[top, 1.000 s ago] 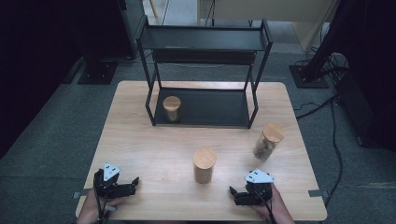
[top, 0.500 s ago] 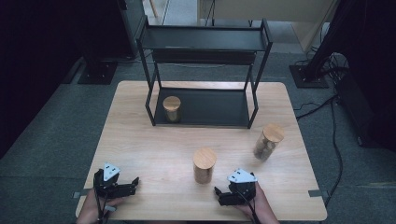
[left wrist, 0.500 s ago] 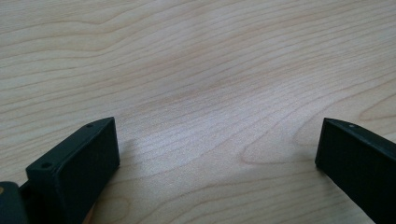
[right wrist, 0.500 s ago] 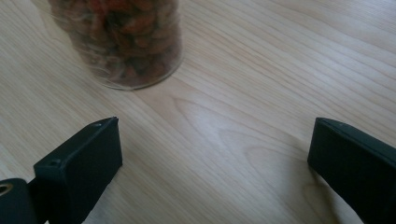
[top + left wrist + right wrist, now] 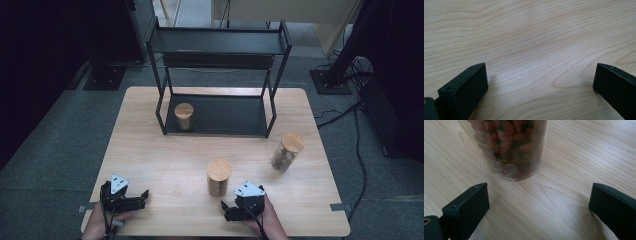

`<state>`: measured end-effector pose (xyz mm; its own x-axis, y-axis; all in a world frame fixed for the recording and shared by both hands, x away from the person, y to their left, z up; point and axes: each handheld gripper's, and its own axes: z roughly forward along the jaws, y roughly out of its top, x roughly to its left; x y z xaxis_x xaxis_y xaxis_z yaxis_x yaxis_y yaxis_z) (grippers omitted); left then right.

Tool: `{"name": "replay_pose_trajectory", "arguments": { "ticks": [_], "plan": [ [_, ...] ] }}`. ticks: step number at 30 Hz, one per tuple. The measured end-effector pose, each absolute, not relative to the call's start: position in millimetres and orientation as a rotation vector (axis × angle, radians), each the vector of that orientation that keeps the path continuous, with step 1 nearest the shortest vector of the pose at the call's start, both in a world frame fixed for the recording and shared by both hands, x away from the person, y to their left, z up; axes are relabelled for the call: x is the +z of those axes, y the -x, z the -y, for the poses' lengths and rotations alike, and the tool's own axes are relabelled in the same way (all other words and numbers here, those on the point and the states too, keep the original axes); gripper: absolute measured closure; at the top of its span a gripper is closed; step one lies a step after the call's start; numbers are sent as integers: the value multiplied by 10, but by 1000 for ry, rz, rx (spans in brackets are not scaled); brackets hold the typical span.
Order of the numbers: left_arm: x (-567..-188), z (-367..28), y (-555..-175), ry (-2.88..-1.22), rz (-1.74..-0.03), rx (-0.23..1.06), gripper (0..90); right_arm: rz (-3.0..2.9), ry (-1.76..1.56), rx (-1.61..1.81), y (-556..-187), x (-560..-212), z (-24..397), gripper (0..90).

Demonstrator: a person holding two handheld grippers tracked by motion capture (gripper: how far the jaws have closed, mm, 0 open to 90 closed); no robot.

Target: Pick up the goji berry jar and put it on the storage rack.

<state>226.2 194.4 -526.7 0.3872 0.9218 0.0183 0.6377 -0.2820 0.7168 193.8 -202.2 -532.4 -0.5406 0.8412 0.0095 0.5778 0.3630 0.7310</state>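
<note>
Three clear jars with wooden lids are in the high view. One jar [image 5: 184, 116] stands on the lower shelf of the black rack [image 5: 220, 45]. A second jar [image 5: 219, 176] stands mid-table, and a third jar [image 5: 287, 152] stands to the right. My right gripper [image 5: 226, 210] is open, low at the front edge, just in front of the middle jar. In the right gripper view that jar [image 5: 509, 147] holds reddish-brown pieces and stands beyond the open gripper [image 5: 537, 187], left of centre. My left gripper [image 5: 142, 200] rests open at the front left, with bare wood between its jaws [image 5: 540, 68].
The wooden table [image 5: 150, 150] stands on grey carpet. The rack takes up the table's back middle. Cables [image 5: 357, 130] and stand bases lie on the floor to the right and back left.
My right gripper has slid left along the front edge, closer to the middle jar. The left gripper and the jars have stayed put.
</note>
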Motion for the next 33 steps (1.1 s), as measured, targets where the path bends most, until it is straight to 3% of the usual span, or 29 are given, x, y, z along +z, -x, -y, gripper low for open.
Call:
{"name": "replay_pose_trajectory", "arguments": {
  "ticks": [33],
  "plan": [
    [-5265, -1949, -2271, -2029, -1325, 580, 0, -2076, -1450, 907, -1856, -5322, 1397, 20]
  ]
}}
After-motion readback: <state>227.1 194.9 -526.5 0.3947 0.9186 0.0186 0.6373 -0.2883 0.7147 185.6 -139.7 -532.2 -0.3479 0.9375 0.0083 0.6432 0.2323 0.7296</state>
